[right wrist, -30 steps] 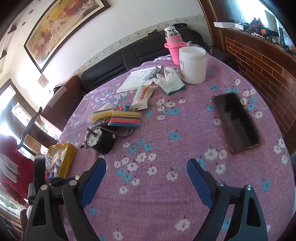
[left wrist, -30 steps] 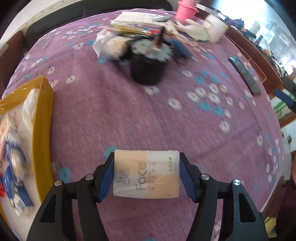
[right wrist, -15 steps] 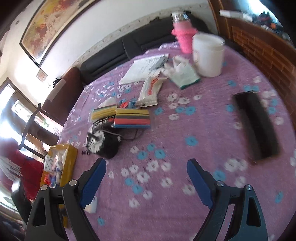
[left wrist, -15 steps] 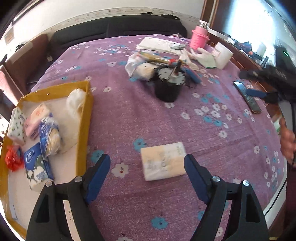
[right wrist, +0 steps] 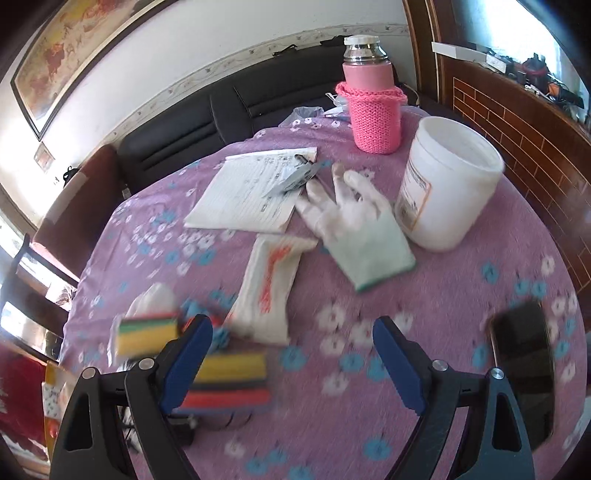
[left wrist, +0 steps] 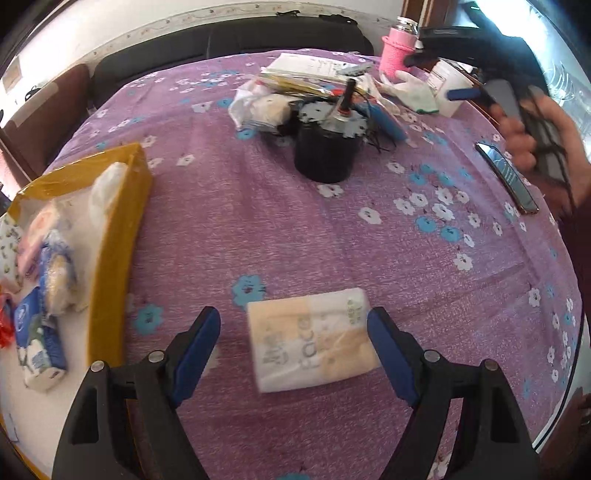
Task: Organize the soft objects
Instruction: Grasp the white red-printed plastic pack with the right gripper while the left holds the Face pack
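Tissue pack (left wrist: 313, 339), peach/white w/ "Face" print, lies flat on purple floral tablecloth (left wrist: 258, 221) btwn left gripper (left wrist: 293, 354) pads, untouched, jaws released; right gripper (right wrist: 291, 362) spread wide, empty; yellow tray (left wrist: 114, 236) nearby; black sofa (right wrist: 207, 122) behind.

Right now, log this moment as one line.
left tool: open | tissue pack: on tablecloth, unheld | right tool: open, empty | yellow tray: partly filled

Bright daylight pours in from the window (right wrist: 517, 22) far beyond the right claw's right finger, whitening the wall there, while motion blur smears the tablecloth (right wrist: 424, 295) (worst near that claw's fingers) and fisheye bending darkens every corner.
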Available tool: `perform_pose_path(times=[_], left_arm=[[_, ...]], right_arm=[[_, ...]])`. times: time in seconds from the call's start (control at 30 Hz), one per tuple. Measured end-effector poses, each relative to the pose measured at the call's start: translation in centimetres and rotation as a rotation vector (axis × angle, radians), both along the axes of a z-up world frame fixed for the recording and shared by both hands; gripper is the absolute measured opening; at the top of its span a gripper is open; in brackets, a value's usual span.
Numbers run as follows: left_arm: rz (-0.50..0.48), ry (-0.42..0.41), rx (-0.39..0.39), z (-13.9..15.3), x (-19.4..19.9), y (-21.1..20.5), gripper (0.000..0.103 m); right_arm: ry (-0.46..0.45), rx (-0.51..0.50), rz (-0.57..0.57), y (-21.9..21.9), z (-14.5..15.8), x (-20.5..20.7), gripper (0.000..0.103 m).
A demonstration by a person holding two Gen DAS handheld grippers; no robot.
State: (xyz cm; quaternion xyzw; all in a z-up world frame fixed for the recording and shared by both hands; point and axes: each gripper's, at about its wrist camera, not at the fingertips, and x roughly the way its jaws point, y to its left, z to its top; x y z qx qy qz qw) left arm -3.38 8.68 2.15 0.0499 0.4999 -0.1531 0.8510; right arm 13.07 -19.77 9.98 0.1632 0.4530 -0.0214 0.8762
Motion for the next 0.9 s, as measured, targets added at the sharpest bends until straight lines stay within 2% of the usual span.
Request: perform_pose_path(times=[0.13, 0.2, 0.23, 0.27, 0.33, 0.4, 0.43, 0.53, 0.7, 0.8, 0.9], left_arm=[[-0.021, 0.017, -0.004, -0.6, 0.1, -1.2, 0.081], [-0.027, -0.013, 0.048, -0.9, -0.2, -2.1, 0.071], [-0.042, -0.034, 0.073, -0.8, -0.5, -2.5, 0.063], [-0.06, -0.023, 0.052, -0.7, -0.6, -2.7, 0.063], [-0.067, -0.016, 0.039, -0.7, -0.8, -2.8, 0.062], [-0.062, -0.012, 0.024, -0.6, -0.9, -2.5, 0.062], [-0.052, -0.01, -0.006, -0.4, -0.9, -2.1, 0.062], [-0.028, -0.032, -0.076, 0.8, -1.1, -0.7, 0.062], [0.025, -0.093, -0.139, 3.6, -2.6, 1.4, 0.063], [0.064, -0.115, -0.155, 4.9, -3.8, 3.2, 0.063], [0.128, -0.131, -0.158, 6.0, -5.0, 5.5, 0.063]], right_arm=[[0.051, -0.036, 0.07, 1.0, -1.6, 3.4, 0.087], [0.073, -0.058, 0.085, 1.9, -2.5, 4.9, 0.087], [0.089, -0.071, 0.087, 2.4, -3.2, 5.9, 0.085], [0.101, -0.068, 0.088, 2.8, -3.8, 6.7, 0.083], [0.118, -0.056, 0.088, 3.1, -4.8, 7.8, 0.068], [0.148, -0.035, 0.085, 3.1, -5.9, 8.8, 0.043], [0.156, -0.011, 0.082, 2.9, -6.1, 8.9, 0.041], [0.107, 0.026, 0.055, 2.0, -4.8, 7.9, 0.04], [-0.01, 0.038, 0.015, 0.1, 0.5, 3.4, 0.04], [-0.074, 0.064, 0.055, 0.6, 4.1, -0.3, 0.04], [-0.107, 0.074, 0.139, 3.0, 7.0, -3.4, 0.041]])
